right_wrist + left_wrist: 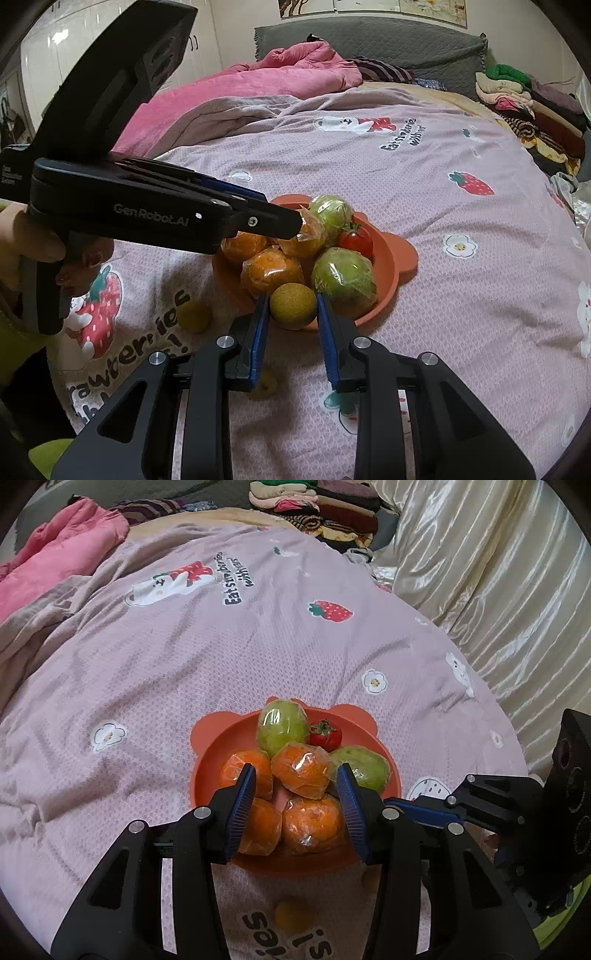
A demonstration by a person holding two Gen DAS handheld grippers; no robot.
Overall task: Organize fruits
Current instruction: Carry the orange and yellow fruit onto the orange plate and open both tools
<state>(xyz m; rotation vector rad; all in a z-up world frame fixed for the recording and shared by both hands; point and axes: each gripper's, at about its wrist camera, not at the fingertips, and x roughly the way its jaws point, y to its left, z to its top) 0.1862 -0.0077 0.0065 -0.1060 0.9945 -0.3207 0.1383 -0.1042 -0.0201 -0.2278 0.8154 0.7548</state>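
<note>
Right gripper (291,308) first: its two blue pads pinch a small yellowish-brown round fruit (292,305), one pad against each side, and I hold it just over the near rim of the orange bowl (400,260) on the pink bedspread (424,192). My left gripper (295,794) hangs over the same bowl with its jaws spread wide and nothing between them — the topmost wrapped orange (302,771) sits in the gap below, but neither pad appears to touch it. As for progress, I judge the job mostly done: the bowl already carries four plastic-wrapped oranges, two wrapped green fruits — the far one (282,726) and the near-right one (364,771) — and a small red tomato (325,735) tucked between them. What is left, as far as I can see, is the fruit in my right pads, which is not yet set down, plus two more small yellowish ones still loose on the cover: one (194,316) just left of the bowl near the printed strawberry, and another (265,384) half hidden under my right gripper's left finger. The bowl is crowded, so the held fruit would need the free patch at the near rim, beside the green fruit, or it may roll back off onto the bedspread.
</note>
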